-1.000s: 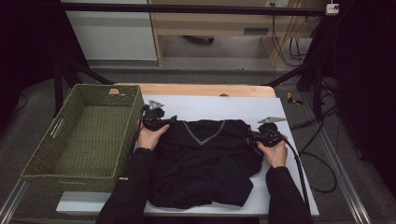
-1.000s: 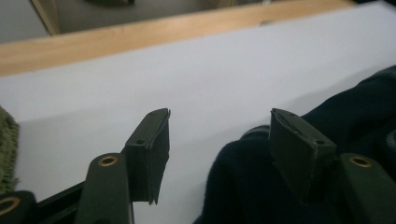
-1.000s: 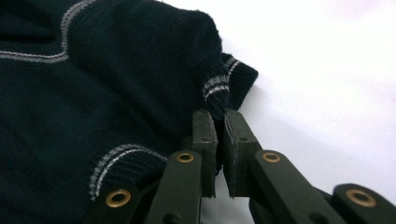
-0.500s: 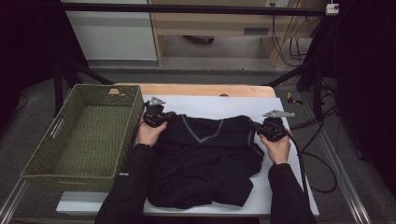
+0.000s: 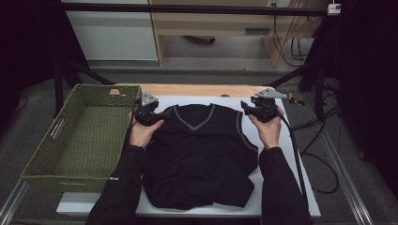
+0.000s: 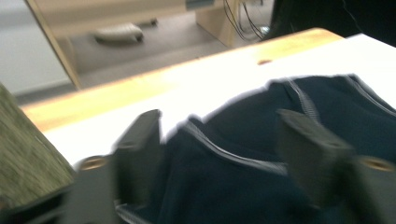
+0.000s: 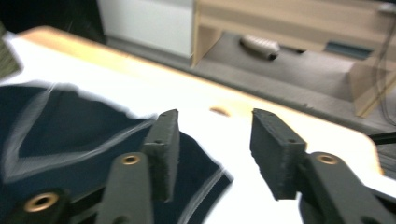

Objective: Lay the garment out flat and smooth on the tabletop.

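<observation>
A dark navy V-neck vest (image 5: 202,150) with grey trim lies flat on the white table (image 5: 281,159), neck toward the far edge. My left gripper (image 5: 162,115) is at its left shoulder. In the left gripper view the left gripper (image 6: 224,154) has just been opening; the vest (image 6: 243,186) lies between the jaws with the pads apart from it. My right gripper (image 5: 248,108) hovers over the right shoulder. It has also just been opening: the right gripper (image 7: 217,149) is open over bare table, with the vest's edge (image 7: 70,135) under one jaw.
A green woven basket (image 5: 44,140) stands against the table's left side, close to my left hand. A bare wooden strip (image 5: 197,90) runs along the far edge. The right gripper's cable (image 5: 295,154) trails down the table's right side.
Both grippers, shut on the vest's shoulders before, have opened and let go. The right hand has risen and moved toward the far edge; the left rose a little.
</observation>
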